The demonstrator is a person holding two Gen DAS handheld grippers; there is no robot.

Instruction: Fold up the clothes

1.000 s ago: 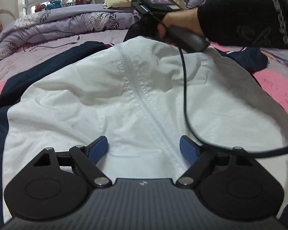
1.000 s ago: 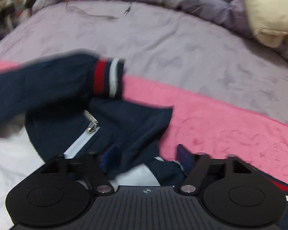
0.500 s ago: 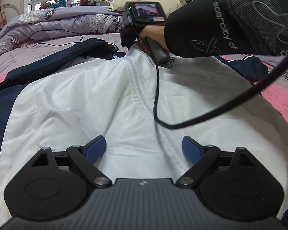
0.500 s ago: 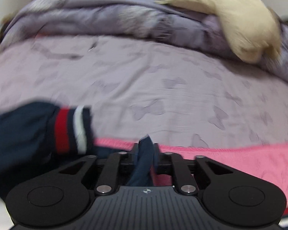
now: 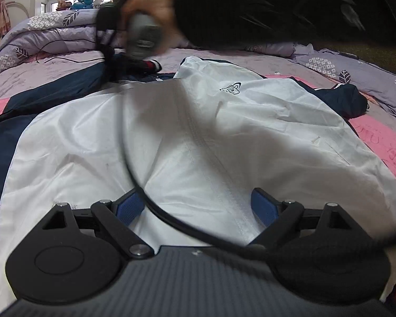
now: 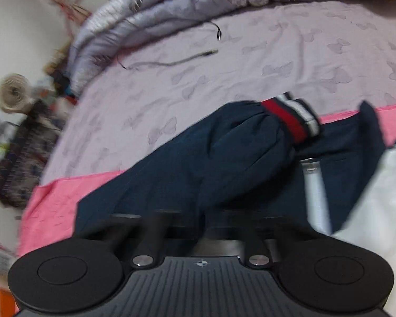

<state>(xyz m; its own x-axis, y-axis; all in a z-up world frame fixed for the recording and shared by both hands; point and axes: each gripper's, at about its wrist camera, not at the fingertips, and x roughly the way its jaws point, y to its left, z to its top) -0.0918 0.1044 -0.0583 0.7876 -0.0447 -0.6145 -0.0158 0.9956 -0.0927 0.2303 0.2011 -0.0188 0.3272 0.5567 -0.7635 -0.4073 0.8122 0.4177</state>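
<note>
Bed: the purple sheet (image 6: 250, 60) with a butterfly print covers the far side, and a pink blanket (image 6: 58, 200) lies under the garment on the near side.
Loose cable: a thin cable (image 6: 171, 62) lies on the sheet beyond the jacket.
Jacket: the jacket (image 5: 171, 137) lies spread flat on the bed, white front panel up, zipper running down the middle, navy parts at both edges.
Sleeve: the navy sleeve (image 6: 237, 153) with its red and white cuff (image 6: 295, 121) lies folded across the jacket's upper left part, cuff pointing toward the collar.
Left gripper: the left gripper (image 5: 195, 206) sits low over the white hem with its blue pads wide apart, released, nothing between them; a black cord (image 5: 155, 206) crosses in front of it.
Right gripper: the right gripper (image 6: 203, 227) has its fingers drawn together on navy sleeve fabric, clenched, though motion blur softens the tips.
Right hand: the right hand (image 5: 150, 2) grips the tool's handle above the collar area, blurred.
</note>
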